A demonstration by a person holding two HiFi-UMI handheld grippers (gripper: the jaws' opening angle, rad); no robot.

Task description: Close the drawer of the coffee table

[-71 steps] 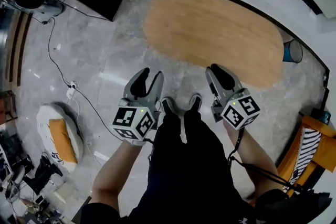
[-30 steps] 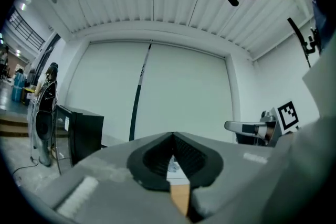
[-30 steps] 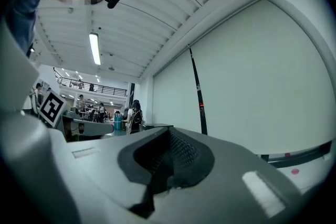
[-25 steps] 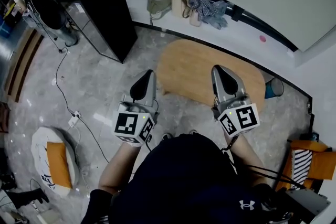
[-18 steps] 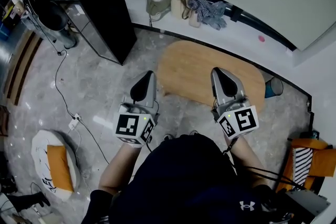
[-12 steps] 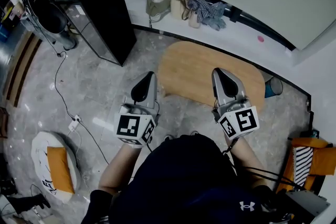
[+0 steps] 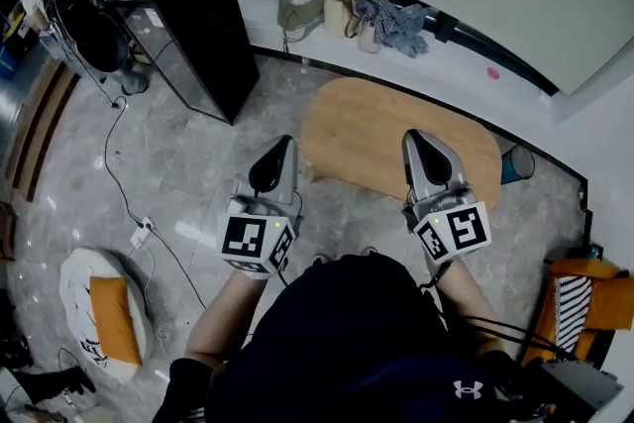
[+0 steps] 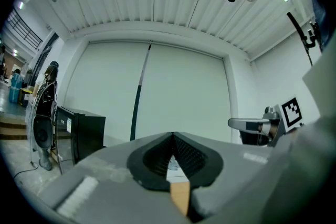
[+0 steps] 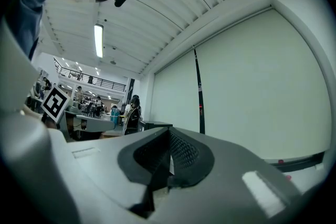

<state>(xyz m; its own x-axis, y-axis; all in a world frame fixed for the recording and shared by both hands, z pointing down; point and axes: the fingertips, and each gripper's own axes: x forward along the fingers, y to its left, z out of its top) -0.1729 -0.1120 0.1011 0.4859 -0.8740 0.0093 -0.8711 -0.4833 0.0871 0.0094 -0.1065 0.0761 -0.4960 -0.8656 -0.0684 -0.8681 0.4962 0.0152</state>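
Observation:
An oval wooden coffee table (image 7: 381, 139) stands on the grey stone floor ahead of me in the head view; from above I see only its top, and no drawer shows. My left gripper (image 7: 278, 147) is held high, level, over the table's left end, jaws shut with nothing between them. My right gripper (image 7: 421, 142) hangs over the table's right half, also shut and empty. In the left gripper view the shut left gripper (image 8: 171, 140) points at a pale wall, with the wooden top showing low between the jaws. In the right gripper view the shut right gripper (image 9: 169, 136) faces the same wall.
A black cabinet (image 7: 193, 25) stands at the back left, with bags and clothes (image 7: 357, 10) on a white ledge behind the table. A blue bin (image 7: 514, 166) sits right of the table, an orange chair (image 7: 584, 297) at right, a cable and socket (image 7: 142, 228) and a cushion (image 7: 99, 312) at left.
The head view has lifted from looking straight down at my feet to facing the wall. Both grippers stay shut and held level, drifting only slightly downward in the picture over the last second.

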